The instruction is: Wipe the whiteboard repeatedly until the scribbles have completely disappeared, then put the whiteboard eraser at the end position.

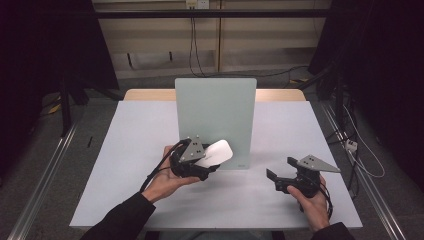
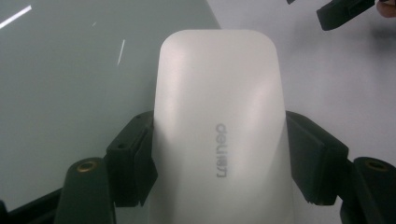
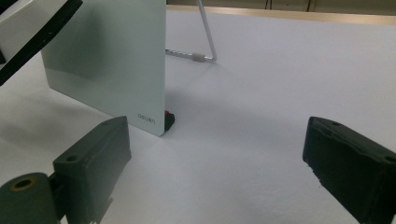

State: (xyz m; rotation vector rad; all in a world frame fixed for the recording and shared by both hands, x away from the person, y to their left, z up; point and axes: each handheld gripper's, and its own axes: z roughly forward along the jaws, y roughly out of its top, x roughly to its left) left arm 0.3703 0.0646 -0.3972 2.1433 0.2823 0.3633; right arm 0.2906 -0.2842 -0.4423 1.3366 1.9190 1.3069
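Desk point(image 1: 125, 165) — white top, wooden strip along the far edge.

Board point(image 1: 216, 120) — pale grey-green panel standing near upright at mid-desk, propped from behind by a thin wire stand point(image 3: 205, 42); small grey lettering at one lower corner, with a small red-and-black piece just behind that corner in the right gripper view.

Eraser point(image 1: 214, 153) — white, rounded, oblong block with grey "deli" lettering on its face. Held off the desk in front of the board's lower left part, its free end pointing up toward the panel; whether it touches the panel cannot be told.

Left claw point(image 1: 202, 167) — held in the person's left hand point(image 1: 167, 177), jaws closed against the two long sides of the eraser.

Right claw point(image 1: 280, 175) — held in the right hand point(image 1: 312, 200) low over the desk, to the right of the board and apart from it; jaws spread wide, nothing between them.
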